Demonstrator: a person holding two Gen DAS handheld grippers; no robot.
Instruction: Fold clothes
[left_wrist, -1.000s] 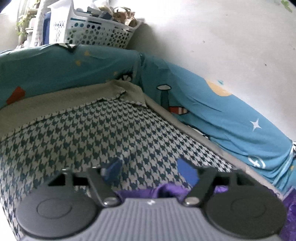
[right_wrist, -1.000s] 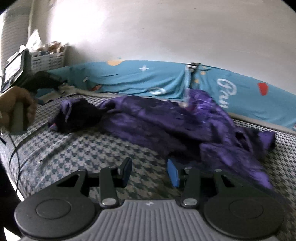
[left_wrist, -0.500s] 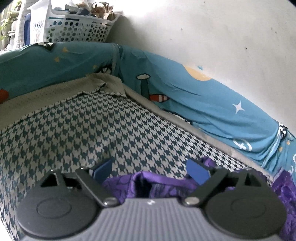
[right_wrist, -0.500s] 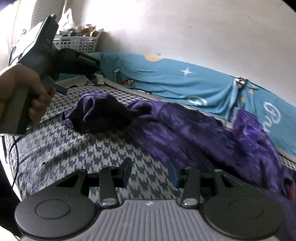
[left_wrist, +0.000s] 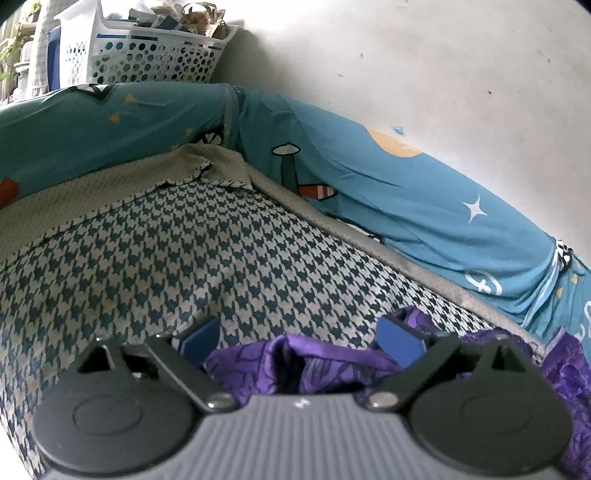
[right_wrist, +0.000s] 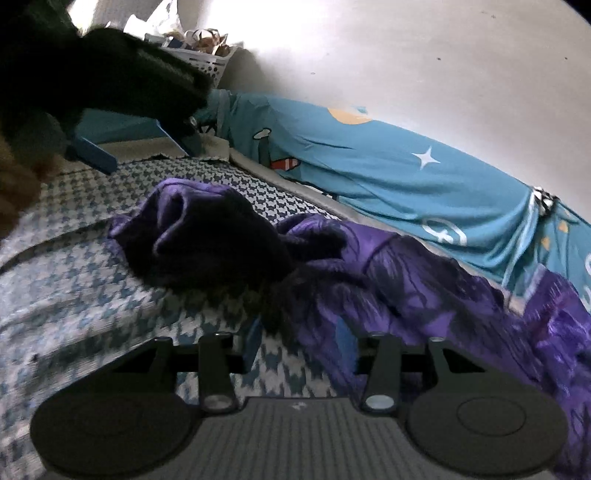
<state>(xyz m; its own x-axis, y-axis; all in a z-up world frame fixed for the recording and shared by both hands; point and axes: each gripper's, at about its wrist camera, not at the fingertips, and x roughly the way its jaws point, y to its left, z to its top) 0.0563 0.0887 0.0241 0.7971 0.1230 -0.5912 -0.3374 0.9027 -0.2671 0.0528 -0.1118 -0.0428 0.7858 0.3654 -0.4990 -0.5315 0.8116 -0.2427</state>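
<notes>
A crumpled purple garment (right_wrist: 369, 266) lies unfolded across the checked bed (left_wrist: 184, 251). The left gripper (left_wrist: 299, 338) hangs over its bunched end, jaws spread wide, seemingly to take a fold. The right gripper (right_wrist: 299, 341), jaws parted and blurred, straddles the garment's near edge.

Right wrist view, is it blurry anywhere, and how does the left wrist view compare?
Right wrist view: motion smear on the houndstooth cover and purple garment, the left gripper dark against a blown-out wall. Left wrist view: sharper, evenly lit, fisheye bending the blue bumper.
</notes>
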